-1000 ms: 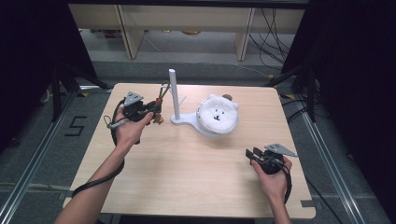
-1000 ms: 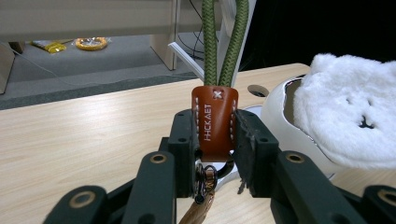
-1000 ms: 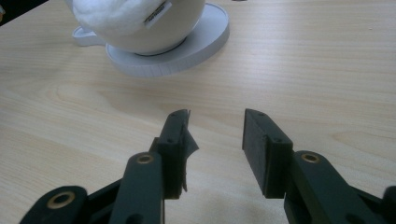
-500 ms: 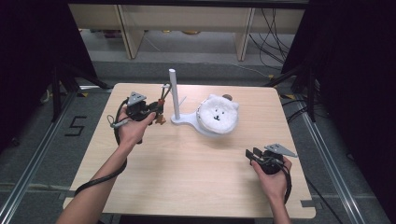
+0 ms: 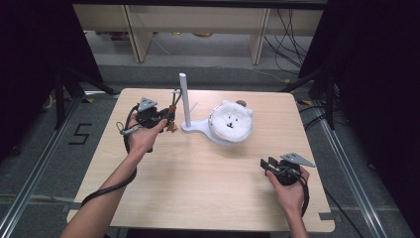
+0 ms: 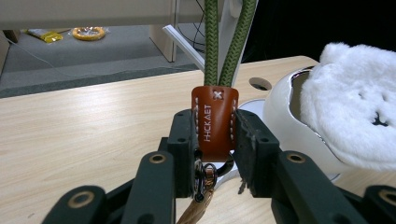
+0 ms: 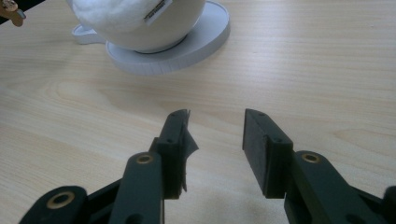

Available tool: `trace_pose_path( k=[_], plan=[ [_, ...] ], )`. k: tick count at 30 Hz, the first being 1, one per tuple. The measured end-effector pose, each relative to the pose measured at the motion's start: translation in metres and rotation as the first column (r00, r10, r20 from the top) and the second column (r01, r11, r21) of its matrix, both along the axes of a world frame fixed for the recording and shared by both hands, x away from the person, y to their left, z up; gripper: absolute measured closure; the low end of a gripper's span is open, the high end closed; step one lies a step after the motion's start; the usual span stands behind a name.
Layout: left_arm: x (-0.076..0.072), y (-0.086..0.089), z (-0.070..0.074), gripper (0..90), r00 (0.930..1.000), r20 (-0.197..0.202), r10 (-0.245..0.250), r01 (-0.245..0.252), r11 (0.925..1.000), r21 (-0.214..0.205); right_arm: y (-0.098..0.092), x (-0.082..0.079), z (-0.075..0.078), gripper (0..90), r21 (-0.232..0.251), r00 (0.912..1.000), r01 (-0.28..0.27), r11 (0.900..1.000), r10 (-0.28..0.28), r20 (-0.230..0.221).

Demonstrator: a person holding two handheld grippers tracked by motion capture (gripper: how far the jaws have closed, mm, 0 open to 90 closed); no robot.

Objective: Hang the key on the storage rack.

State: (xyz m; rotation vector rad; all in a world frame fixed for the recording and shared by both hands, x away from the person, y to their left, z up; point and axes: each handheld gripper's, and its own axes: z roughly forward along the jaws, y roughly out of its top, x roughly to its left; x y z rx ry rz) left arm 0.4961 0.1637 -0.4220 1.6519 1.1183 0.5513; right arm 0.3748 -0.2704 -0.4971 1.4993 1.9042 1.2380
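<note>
1. Two hand-held grippers: the left hand-held gripper [image 6: 212, 154] pinches a brown leather tag [image 6: 215, 121] with green cord [image 6: 211, 42], near the counter's [image 5: 198, 188] far-left part, beside the white stand [image 5: 184, 101].
2. The right hand-held gripper [image 7: 215, 140] stands spread, holding nothing, near the near-right corner.

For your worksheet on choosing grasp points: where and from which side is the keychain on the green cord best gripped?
Grip the brown leather tab across its flat faces, coming level from the side away from the white post. It hangs upright below the green cord, thin and flat, so the jaws close squarely, as the left gripper does.
</note>
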Motion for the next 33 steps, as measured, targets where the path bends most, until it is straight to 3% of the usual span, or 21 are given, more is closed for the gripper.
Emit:
trace_pose_path(
  k=[13,14,16,17,20,27,28,33],
  plan=[
    [0.007,-0.005,-0.008,66.7,0.9997,-0.022,-0.006,0.007,0.9999,0.008,-0.001,0.000,0.000,61.3,0.006,1.0000,-0.006,1.0000,0.006,0.004],
    [0.007,-0.006,-0.008,66.5,0.9997,-0.024,-0.009,0.009,0.9998,0.016,0.002,-0.003,0.001,61.3,0.037,0.9994,0.022,0.9991,-0.021,-0.028],
    [0.008,-0.005,-0.009,66.1,0.9994,-0.030,-0.016,0.017,0.9996,0.022,0.000,-0.002,0.001,61.2,0.010,1.0000,0.008,0.9999,-0.008,-0.005],
    [0.007,-0.006,-0.009,66.0,0.9994,-0.029,-0.016,0.016,0.9995,0.026,0.002,-0.002,0.001,61.2,0.030,0.9997,0.015,0.9994,-0.014,-0.019],
    [0.007,-0.006,-0.008,64.9,0.9994,-0.029,-0.021,0.021,0.9993,0.031,0.002,-0.002,0.001,61.1,0.025,0.9996,0.020,0.9995,-0.019,-0.023],
    [0.003,-0.002,-0.007,55.7,0.9988,-0.036,-0.032,0.034,0.9976,0.061,0.003,-0.002,0.000,60.8,0.036,0.9995,0.021,0.9991,-0.020,-0.023],
    [0.002,-0.001,-0.007,54.4,0.9989,-0.033,-0.032,0.035,0.9968,0.072,0.000,0.000,0.000,60.8,0.006,1.0000,-0.001,1.0000,0.001,-0.001],
    [-0.004,0.007,-0.005,48.2,0.9988,-0.028,-0.041,0.044,0.9924,0.115,0.000,0.000,0.000,60.5,0.006,1.0000,-0.001,1.0000,0.001,0.003]
  ],
)
